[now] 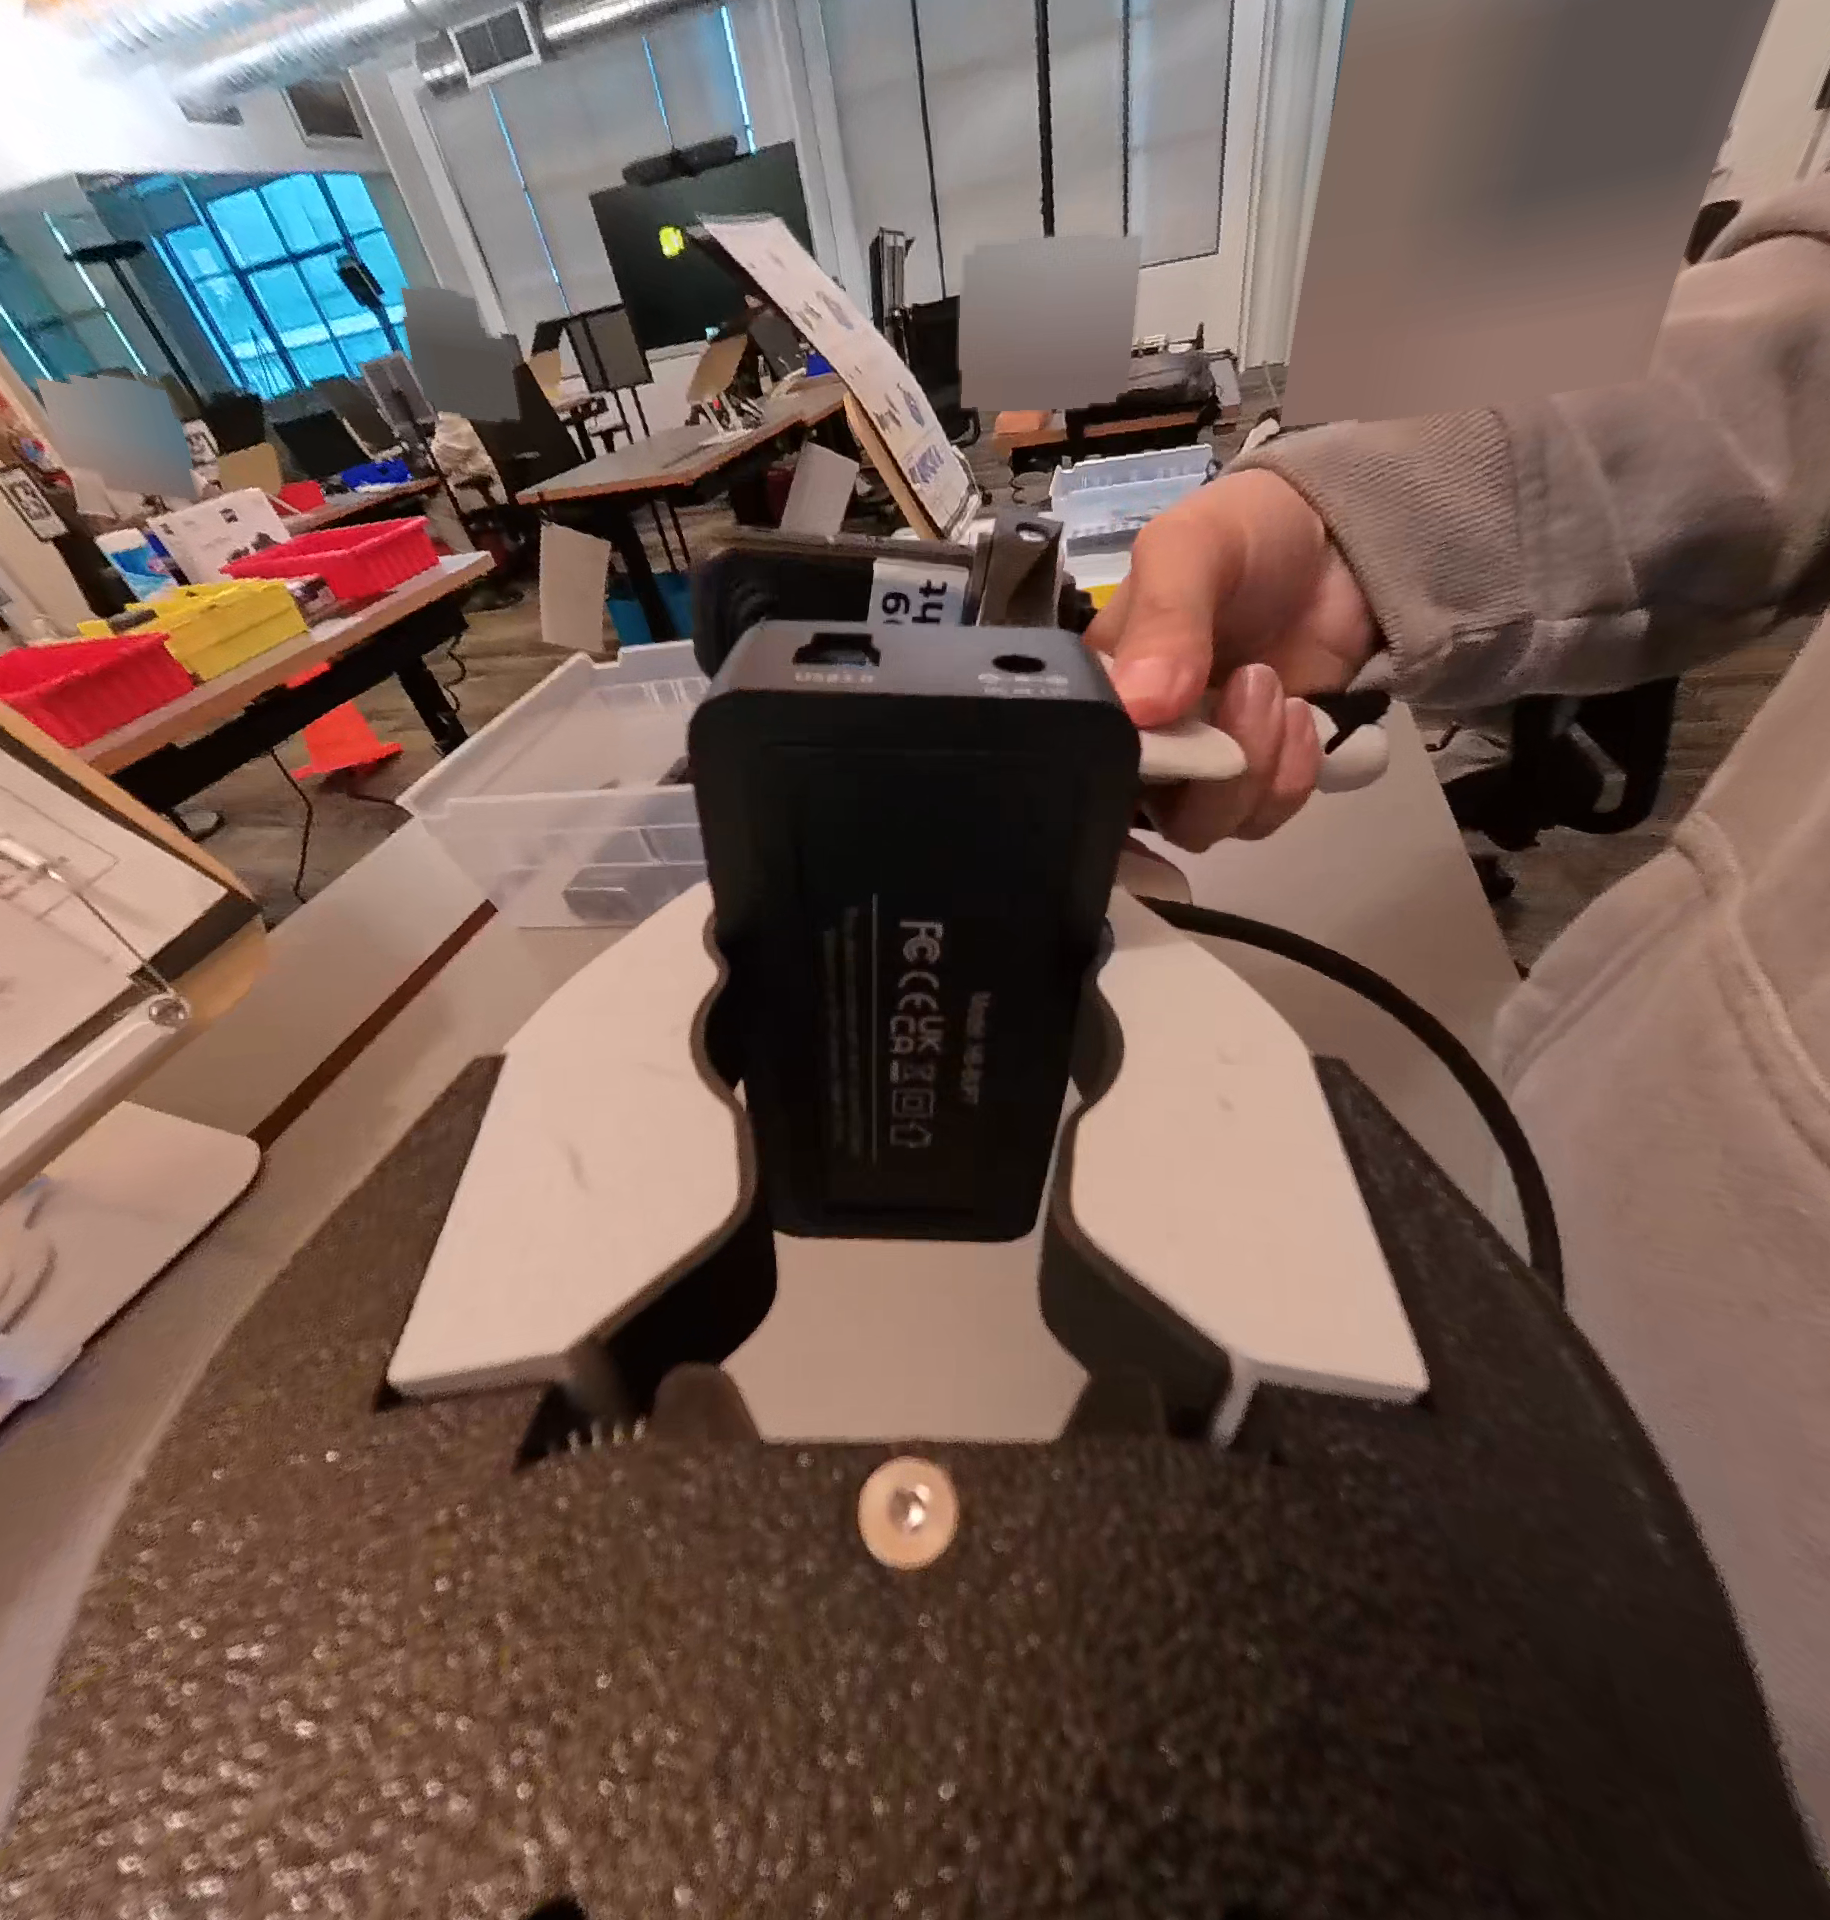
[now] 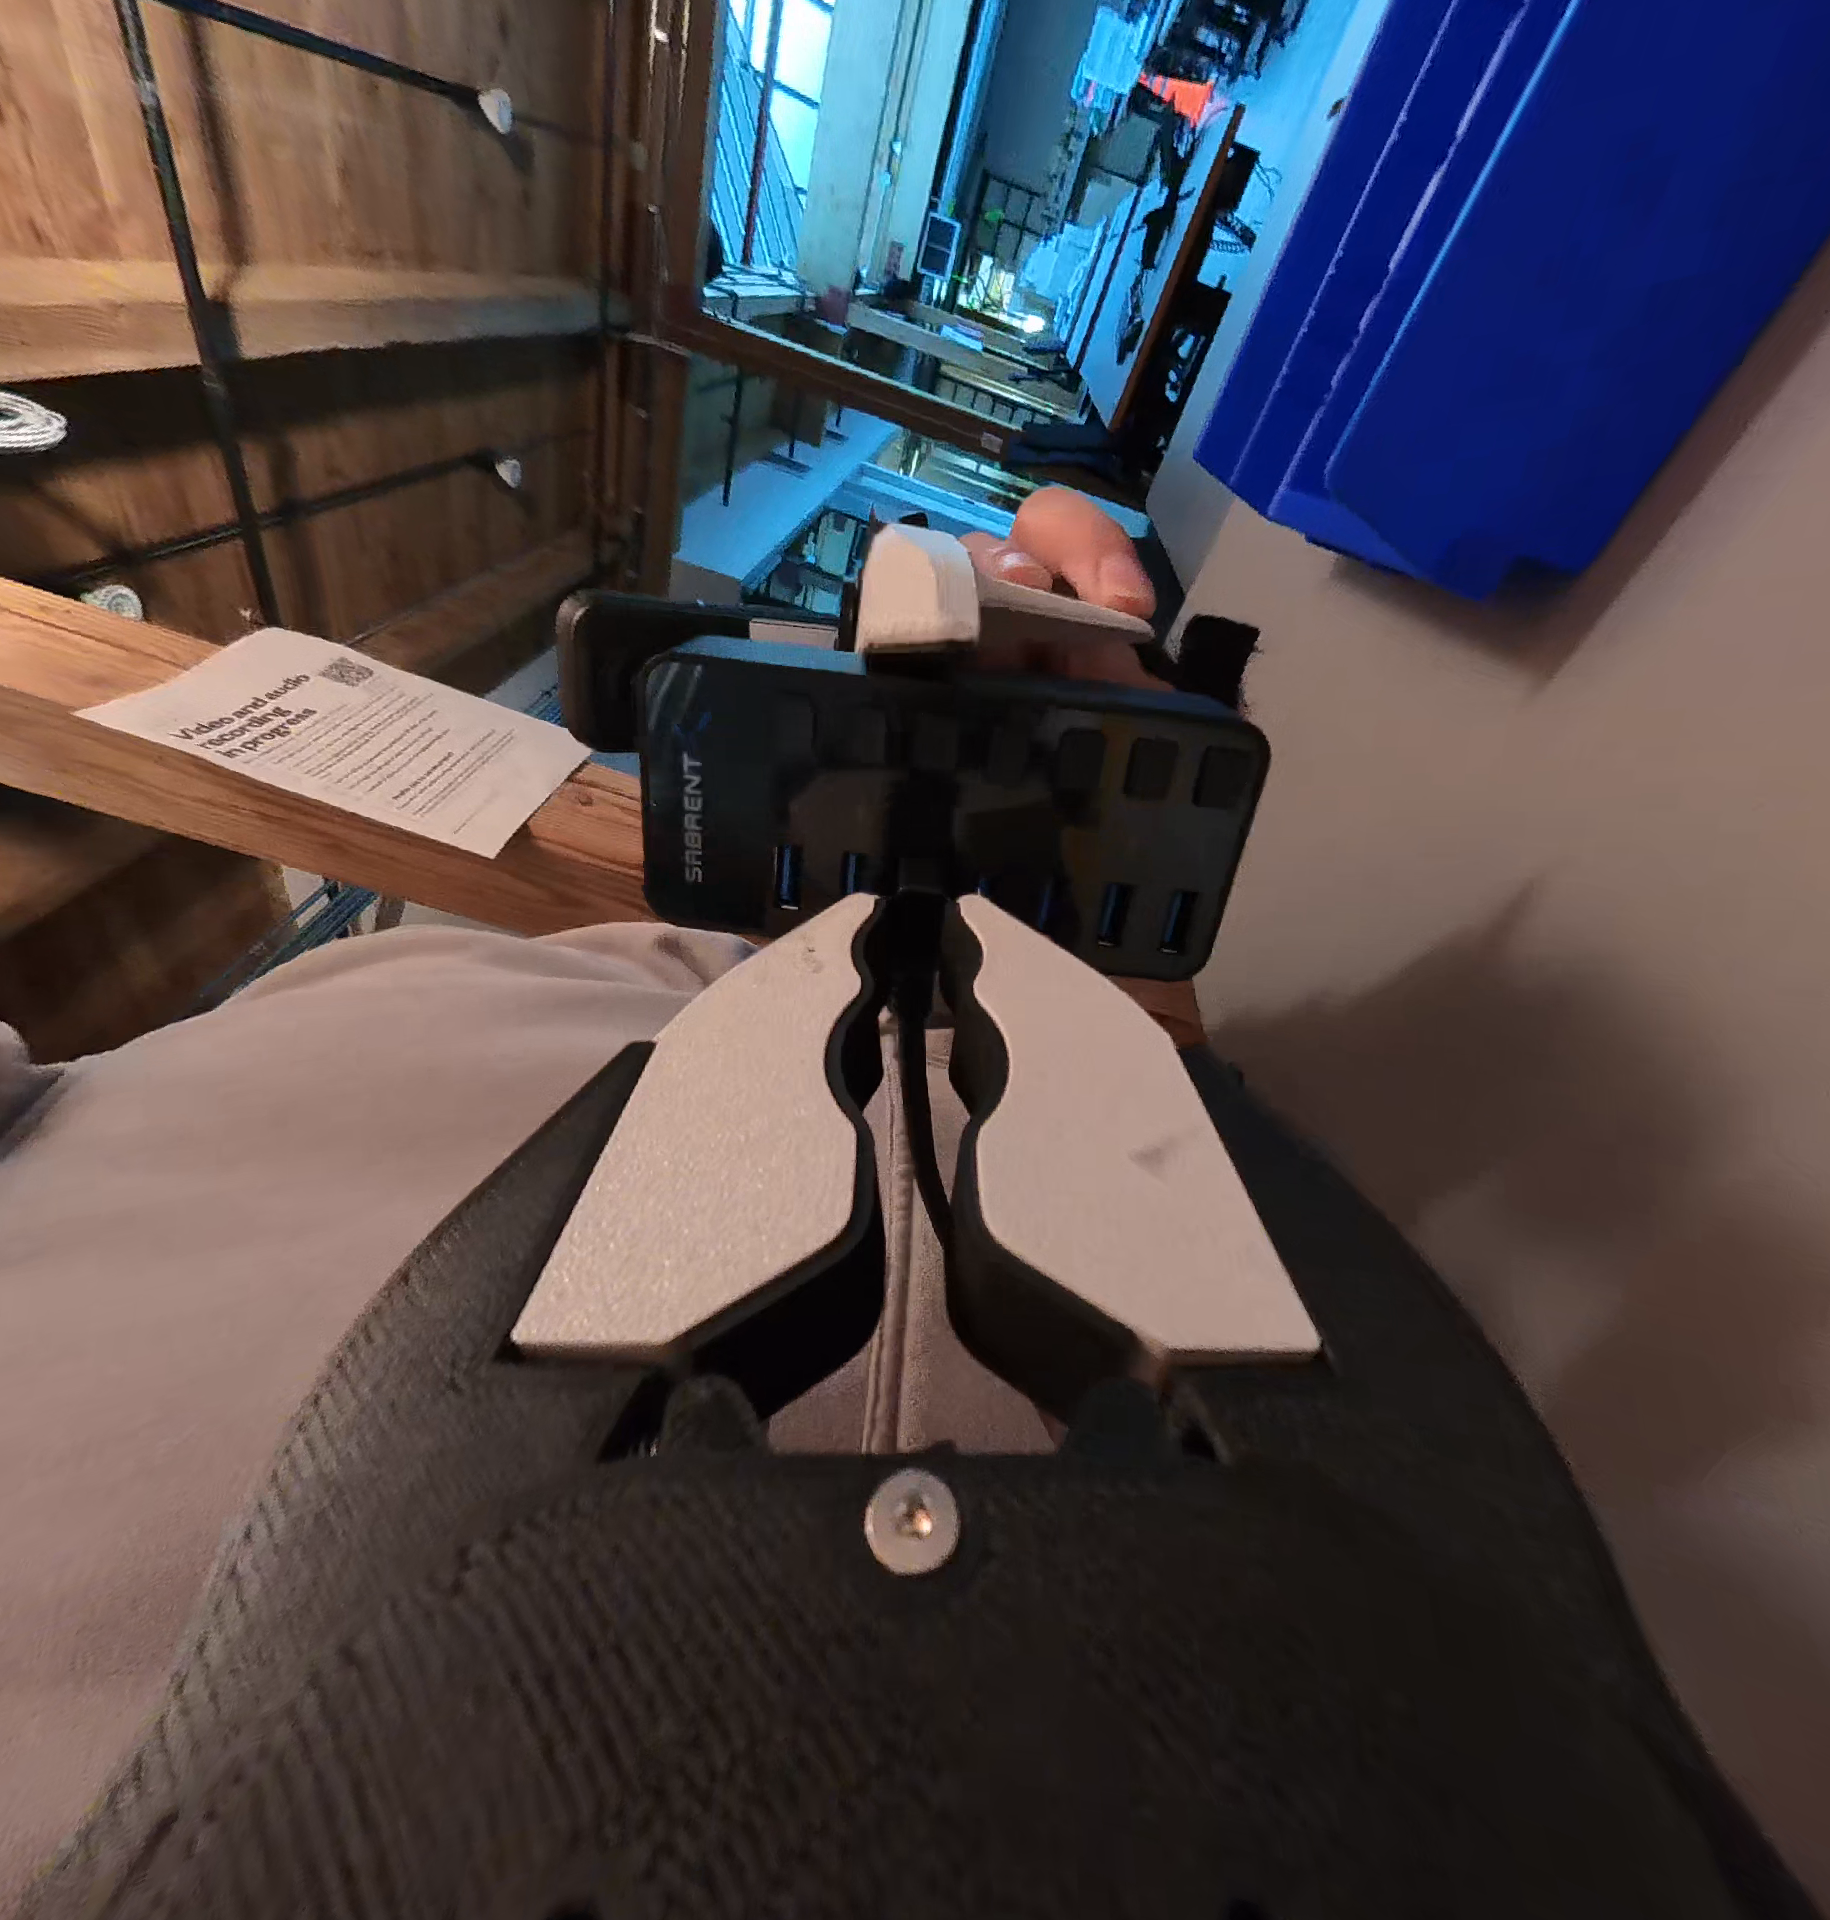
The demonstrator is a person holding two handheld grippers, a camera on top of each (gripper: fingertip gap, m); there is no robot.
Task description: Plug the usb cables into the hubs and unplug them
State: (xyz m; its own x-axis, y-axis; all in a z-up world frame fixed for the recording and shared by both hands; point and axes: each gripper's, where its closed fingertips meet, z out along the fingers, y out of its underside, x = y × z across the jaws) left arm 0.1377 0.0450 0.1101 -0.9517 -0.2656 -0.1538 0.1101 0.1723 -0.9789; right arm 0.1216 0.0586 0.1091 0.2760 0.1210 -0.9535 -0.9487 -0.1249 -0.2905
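Note:
My left gripper [image 1: 906, 935] is shut on a black USB hub [image 1: 911, 831] and holds it in the air, its marked underside towards the camera. In the right wrist view the hub [image 2: 1150, 790] shows its face with a row of blue ports and a row of buttons. My right gripper [image 2: 913, 914] is shut on the plug of a black USB cable [image 2: 916, 1091], and the plug meets a port near the middle of the row. I cannot tell how deep it sits. The cable [image 1: 1493, 1091] loops off to the right. A hand [image 1: 1233, 644] holds the right gripper behind the hub.
A clear plastic bin [image 1: 568, 790] stands on the grey table behind the hub. Red [image 1: 339, 561] and yellow [image 1: 236, 623] bins sit on a farther table. A blue bin [image 2: 1565, 291], a wooden beam with a paper sheet [image 2: 339, 738] and the person's grey sweatshirt [image 2: 267, 1143] are close by.

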